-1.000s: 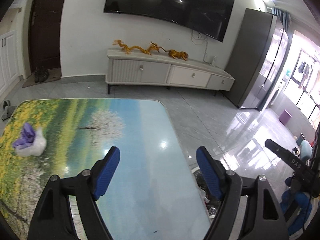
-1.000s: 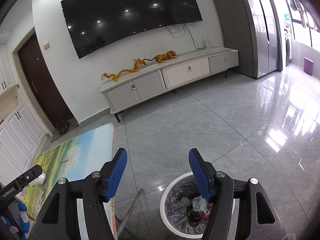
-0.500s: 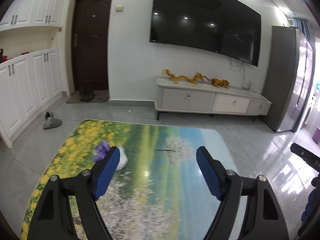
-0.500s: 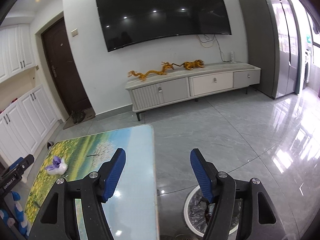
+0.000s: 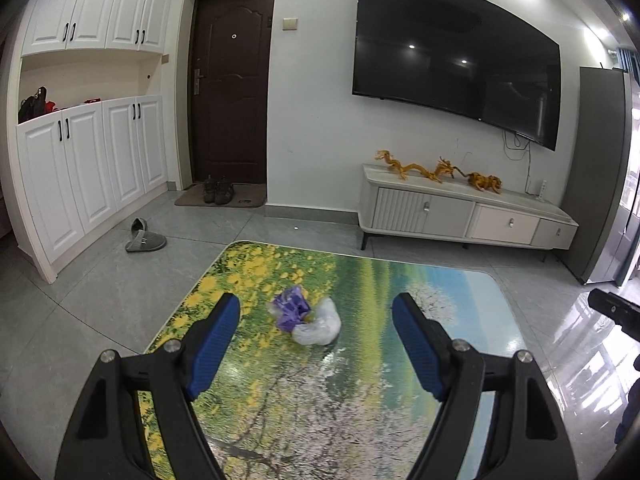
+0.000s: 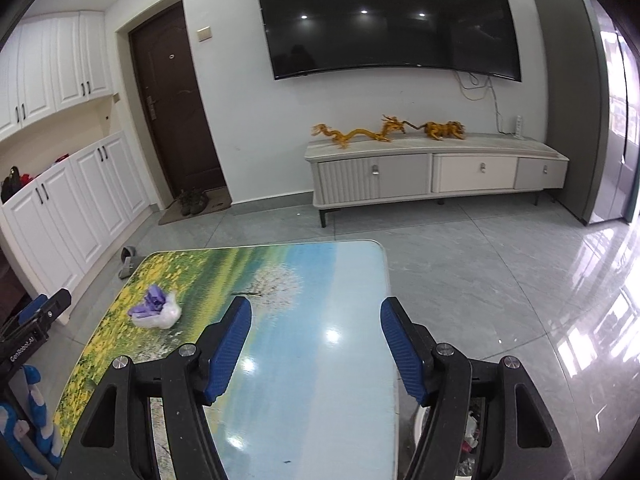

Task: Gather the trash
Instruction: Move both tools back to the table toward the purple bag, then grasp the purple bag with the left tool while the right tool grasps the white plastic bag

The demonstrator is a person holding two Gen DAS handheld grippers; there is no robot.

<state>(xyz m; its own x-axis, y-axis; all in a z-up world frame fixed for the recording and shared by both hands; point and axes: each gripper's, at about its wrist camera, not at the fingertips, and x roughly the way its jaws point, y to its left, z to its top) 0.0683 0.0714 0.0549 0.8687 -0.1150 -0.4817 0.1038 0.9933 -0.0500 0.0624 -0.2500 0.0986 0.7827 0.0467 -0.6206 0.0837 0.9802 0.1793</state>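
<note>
A crumpled clump of white plastic and purple wrapper (image 5: 306,319) lies on the landscape-printed table (image 5: 360,380). It also shows in the right wrist view (image 6: 156,309) at the table's left. My left gripper (image 5: 316,344) is open and empty, a little short of the clump and centred on it. My right gripper (image 6: 316,344) is open and empty over the table's right part. A white trash bin (image 6: 468,436) with rubbish inside sits on the floor by the table's right edge, mostly hidden behind my right gripper.
A TV cabinet (image 5: 460,212) with golden dragon figures stands at the far wall under a large TV. White cupboards (image 5: 80,172), a dark door, shoes and a grey slipper (image 5: 144,236) are at the left. A grey fridge (image 6: 576,100) is at the right.
Both grippers swung left from the bin side toward the table. The trash clump moved from the left edge of the left wrist view to between its fingers. Both stayed open.
</note>
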